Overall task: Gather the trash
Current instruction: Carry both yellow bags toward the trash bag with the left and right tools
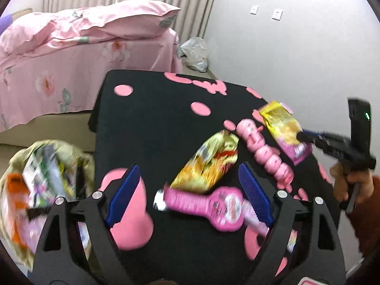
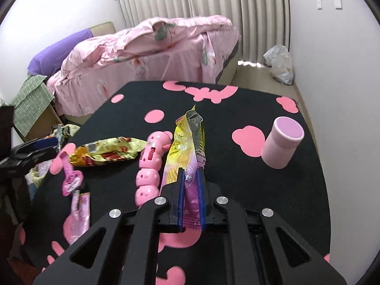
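Note:
My right gripper is shut on a yellow and purple chip bag, held upright over the black table; it also shows in the left wrist view. My left gripper is open and empty above a crumpled yellow snack wrapper and a pink flat wrapper. The yellow wrapper and pink wrapper show at the left in the right wrist view. A trash bag full of wrappers hangs at the table's left edge.
A pink segmented toy lies beside the chip bag, also in the left wrist view. A pink cup lies on its side at right. A small pink sachet lies near the front left. A pink bed stands behind the table.

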`<state>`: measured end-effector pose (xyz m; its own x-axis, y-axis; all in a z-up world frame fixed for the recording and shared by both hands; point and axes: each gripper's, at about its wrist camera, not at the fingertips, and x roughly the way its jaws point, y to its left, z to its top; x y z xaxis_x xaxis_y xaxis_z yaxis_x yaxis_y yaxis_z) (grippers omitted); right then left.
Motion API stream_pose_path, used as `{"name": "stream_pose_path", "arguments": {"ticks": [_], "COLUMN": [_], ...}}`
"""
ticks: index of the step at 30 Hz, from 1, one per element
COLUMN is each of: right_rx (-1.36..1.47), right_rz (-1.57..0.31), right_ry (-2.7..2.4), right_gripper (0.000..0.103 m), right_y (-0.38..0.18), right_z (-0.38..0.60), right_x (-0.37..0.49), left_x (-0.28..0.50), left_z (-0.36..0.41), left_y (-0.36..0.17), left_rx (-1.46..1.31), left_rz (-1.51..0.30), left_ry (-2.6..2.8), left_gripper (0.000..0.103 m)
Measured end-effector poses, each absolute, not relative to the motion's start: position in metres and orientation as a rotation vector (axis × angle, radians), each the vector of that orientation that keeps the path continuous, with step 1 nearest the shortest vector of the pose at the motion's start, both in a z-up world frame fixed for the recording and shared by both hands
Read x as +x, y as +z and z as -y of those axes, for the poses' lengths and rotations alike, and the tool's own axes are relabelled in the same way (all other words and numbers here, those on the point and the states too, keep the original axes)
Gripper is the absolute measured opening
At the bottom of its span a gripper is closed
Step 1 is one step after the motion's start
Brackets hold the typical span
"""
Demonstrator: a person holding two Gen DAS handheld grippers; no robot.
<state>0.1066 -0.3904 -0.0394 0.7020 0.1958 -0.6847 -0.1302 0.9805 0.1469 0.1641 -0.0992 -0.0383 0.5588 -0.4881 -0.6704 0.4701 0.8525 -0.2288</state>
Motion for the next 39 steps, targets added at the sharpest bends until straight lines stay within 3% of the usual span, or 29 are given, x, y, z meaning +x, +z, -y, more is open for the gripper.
{"name": "stream_pose_path", "arguments": {"ticks": [4, 8, 15, 26, 39], "right_rx": [0.062, 0.08, 0.06, -0.039, -0.208], "right_rz": [-0.74, -0.71, -0.691, -0.621, -0.612], "right_ry": [0.153, 0.158, 0.147, 0.22, 0.452], "right_gripper": [0.011, 0.011, 0.011, 0.011, 0.011], "right_y": [-0.032, -0.022, -0.01, 0.036, 0.054], "right_z": [0.385, 0.385, 0.38, 0.319, 0.172], "right_x": [0.091, 0.078, 0.07, 0.075, 0.111], "left_x": [0.198, 0.206, 0.186, 0.15, 0.111], "left_z": [0.129, 0.16, 0.145, 0.084, -0.077], "left_y": [-0.045, -0.066, -0.067, -0.006, 0.016], "left_rx": [0.052, 0.209, 0.143, 0.043, -0.159], "left_rz": [-0.88, -0.971, -0.958, -0.769, -0.613], "left_ry": [-0.628, -0.647, -0.619, -0.548, -0.188], "left_gripper": [0.079, 0.066, 0.021, 0.02, 0.02]}}
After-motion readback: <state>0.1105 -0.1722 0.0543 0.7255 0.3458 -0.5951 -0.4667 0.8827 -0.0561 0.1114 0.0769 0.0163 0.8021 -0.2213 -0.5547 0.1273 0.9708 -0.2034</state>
